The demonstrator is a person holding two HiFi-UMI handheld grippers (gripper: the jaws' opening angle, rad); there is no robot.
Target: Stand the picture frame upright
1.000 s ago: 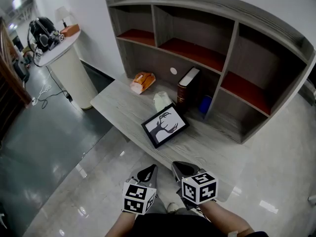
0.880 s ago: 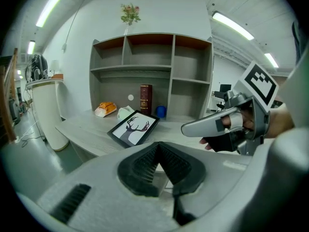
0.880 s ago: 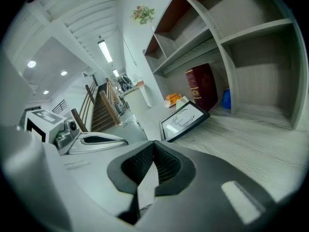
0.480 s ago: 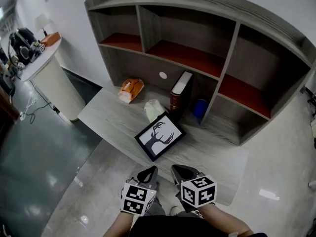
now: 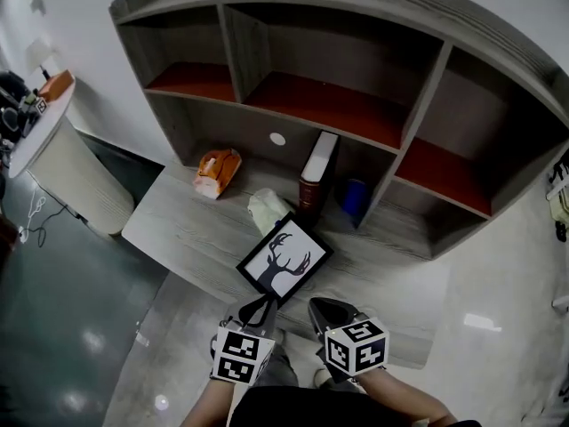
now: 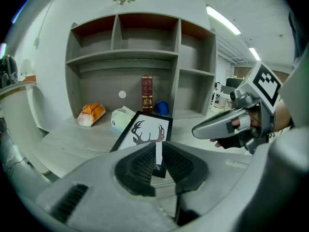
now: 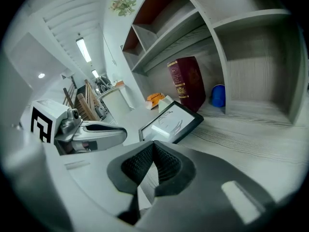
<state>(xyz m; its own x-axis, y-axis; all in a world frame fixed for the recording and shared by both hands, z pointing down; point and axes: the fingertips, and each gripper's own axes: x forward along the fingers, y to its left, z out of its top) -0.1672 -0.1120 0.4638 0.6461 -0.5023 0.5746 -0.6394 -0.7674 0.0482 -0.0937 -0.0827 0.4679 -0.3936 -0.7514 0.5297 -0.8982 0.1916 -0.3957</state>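
Observation:
The picture frame (image 5: 284, 261), black-edged with a dark deer silhouette, lies flat and askew on the grey desk (image 5: 178, 229) near its front edge. It also shows in the left gripper view (image 6: 145, 132) and in the right gripper view (image 7: 171, 122). My left gripper (image 5: 258, 308) hovers just short of the frame's near corner. Its jaws have just been opening and stand a narrow slit apart (image 6: 158, 161), with nothing between them. My right gripper (image 5: 324, 311) hangs beside it, right of the frame, shut and empty (image 7: 153, 153).
A dark red book (image 5: 316, 167) stands at the back of the desk, with a blue cup (image 5: 356, 194) to its right. A pale packet (image 5: 267, 207) lies just behind the frame, an orange packet (image 5: 216, 169) farther left. The shelf unit (image 5: 427, 105) rises behind. A round white table (image 5: 53, 140) stands at left.
Both grippers have come forward to the desk's front edge, and the desk and frame now sit nearer in view. The left tips have reached the frame's near corner, with the jaws slightly parted.

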